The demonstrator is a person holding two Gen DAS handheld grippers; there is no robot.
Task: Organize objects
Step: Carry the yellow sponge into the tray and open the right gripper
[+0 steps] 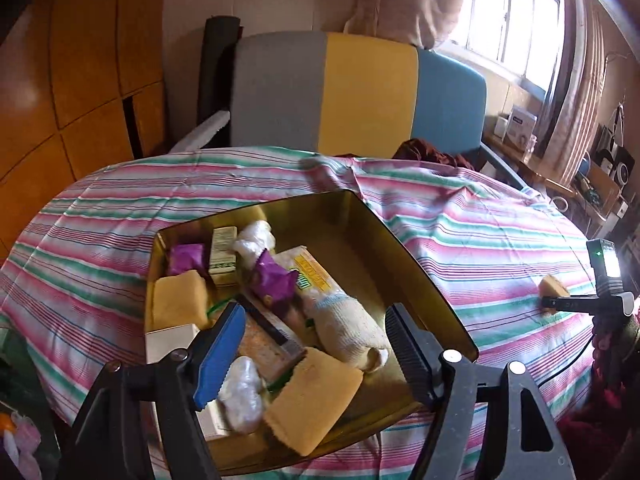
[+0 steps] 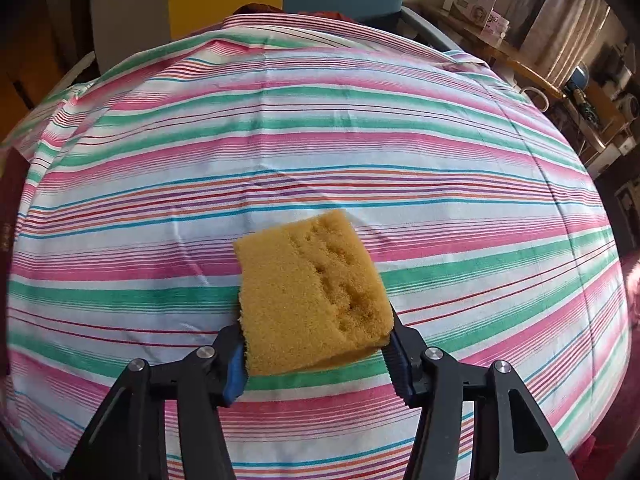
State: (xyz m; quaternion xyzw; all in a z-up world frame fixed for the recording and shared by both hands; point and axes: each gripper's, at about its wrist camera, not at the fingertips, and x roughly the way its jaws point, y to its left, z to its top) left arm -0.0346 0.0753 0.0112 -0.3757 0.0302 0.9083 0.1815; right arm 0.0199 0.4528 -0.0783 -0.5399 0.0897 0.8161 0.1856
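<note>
My right gripper (image 2: 316, 354) clamps a yellow sponge (image 2: 312, 296) by its near edge, over the striped cloth (image 2: 320, 152) that covers the surface. My left gripper (image 1: 316, 344) hangs spread wide with nothing between its fingers, above a gold tin (image 1: 404, 240). In the tin lie two more sponges (image 1: 312, 400), a cream sock (image 1: 348, 324), plastic wads (image 1: 242, 392), purple packets (image 1: 274, 280) and small boxes (image 1: 222, 256). Beyond the cloth stands a grey, yellow and blue chair (image 1: 360, 92).
</note>
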